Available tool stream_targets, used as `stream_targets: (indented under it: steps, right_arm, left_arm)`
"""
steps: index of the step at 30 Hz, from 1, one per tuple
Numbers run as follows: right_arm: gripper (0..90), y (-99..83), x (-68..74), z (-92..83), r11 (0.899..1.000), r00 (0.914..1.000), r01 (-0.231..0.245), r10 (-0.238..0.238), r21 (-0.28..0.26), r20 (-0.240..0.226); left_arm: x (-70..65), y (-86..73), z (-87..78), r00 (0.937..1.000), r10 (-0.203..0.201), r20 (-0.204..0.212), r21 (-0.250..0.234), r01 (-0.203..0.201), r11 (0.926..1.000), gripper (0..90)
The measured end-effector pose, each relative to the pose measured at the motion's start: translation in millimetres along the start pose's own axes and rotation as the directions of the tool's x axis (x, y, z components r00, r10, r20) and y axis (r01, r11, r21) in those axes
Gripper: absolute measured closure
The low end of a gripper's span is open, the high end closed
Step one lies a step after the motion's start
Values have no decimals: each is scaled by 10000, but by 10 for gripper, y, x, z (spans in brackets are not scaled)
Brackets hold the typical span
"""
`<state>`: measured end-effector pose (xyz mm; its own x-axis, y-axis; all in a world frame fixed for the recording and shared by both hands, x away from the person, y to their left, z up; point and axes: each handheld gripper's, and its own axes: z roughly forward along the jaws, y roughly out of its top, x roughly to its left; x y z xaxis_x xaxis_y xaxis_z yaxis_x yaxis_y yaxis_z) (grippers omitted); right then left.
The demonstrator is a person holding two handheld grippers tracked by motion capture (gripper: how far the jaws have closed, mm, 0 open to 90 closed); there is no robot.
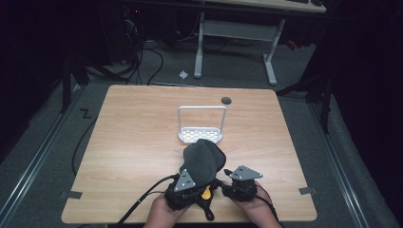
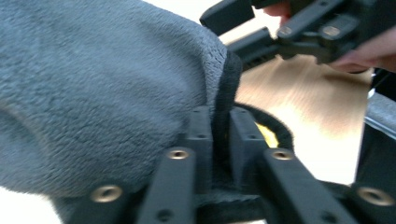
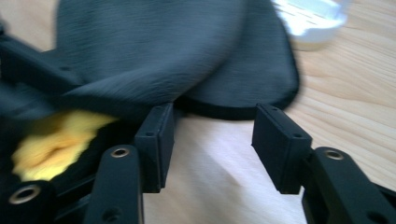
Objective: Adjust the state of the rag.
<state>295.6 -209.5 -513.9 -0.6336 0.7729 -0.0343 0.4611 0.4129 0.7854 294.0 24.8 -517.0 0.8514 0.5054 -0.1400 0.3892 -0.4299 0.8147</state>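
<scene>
At the near edge of the pale wooden table (image 1: 133,128), the left gripper (image 2: 219,135) clamps the black trim of a dark grey fleece pouch (image 1: 202,161), lifting it, while the right gripper (image 3: 212,140) stands unclenched, empty, just beside it.

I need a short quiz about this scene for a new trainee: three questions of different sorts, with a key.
1. True or false: the left gripper is shut on the edge of the grey fleece slipper.
2. What stands between the pads of the right gripper? A) the slipper B) bare wooden table C) the white rack
3. Fill in: beyond the slipper on the table stands a white ____ with a tall handle.

Key: 1 true. 2 B; the jaws are open just short of the slipper's rim. 3 rack.
</scene>
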Motion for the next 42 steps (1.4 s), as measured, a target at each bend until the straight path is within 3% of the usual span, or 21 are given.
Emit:
stream_targets:
  steps: [7, 11, 12, 17, 23, 27, 28, 33, 39, 42]
  right_arm:
    - [575, 13, 134, 133, 9985, 9985, 137, -108, 529, -540]
    - [775, 8, 172, 180, 9950, 9969, 243, -169, 969, -767]
    - [828, 14, 185, 171, 9945, 9973, 405, -343, 961, -655]
    - [840, 8, 133, 150, 9935, 9988, 427, -398, 1056, -296]
    - [848, -44, -90, 82, 9937, 9983, 174, -235, 1109, 539]
    - [850, -96, -282, 21, 9933, 9942, -193, 71, 1136, 1071]
    - [850, -119, -381, -9, 9930, 9901, -318, 157, 1135, 1396]
    - [850, -168, -568, -62, 9909, 9805, -801, 588, 1079, 1876]
    - [850, -233, -792, -131, 9874, 9623, -1204, 907, 1023, 2565]
    - [850, -271, -921, -173, 9854, 9473, -1377, 1014, 1004, 3039]
  left_arm:
    - [64, -37, -50, 9997, -242, -45, -139, 242, 9996, 848]
    - [109, -34, -123, 9995, -209, -224, -228, 204, 9995, 850]
    - [142, -31, -158, 9992, -288, -277, -295, 280, 9992, 852]
    - [362, -52, -340, 9950, -751, -664, -480, 720, 9962, 856]
    - [585, -99, -471, 9854, -1245, -1161, -558, 1187, 9914, 857]
    - [749, -145, -549, 9733, -1614, -1631, -653, 1525, 9861, 858]
    - [789, -161, -572, 9693, -1687, -1790, -651, 1594, 9851, 858]
    - [982, -244, -652, 9514, -2278, -2070, -775, 2162, 9733, 857]
    - [1116, -317, -692, 9346, -2622, -2404, -732, 2519, 9650, 857]
    - [1181, -346, -706, 9257, -2780, -2564, -650, 2705, 9605, 858]
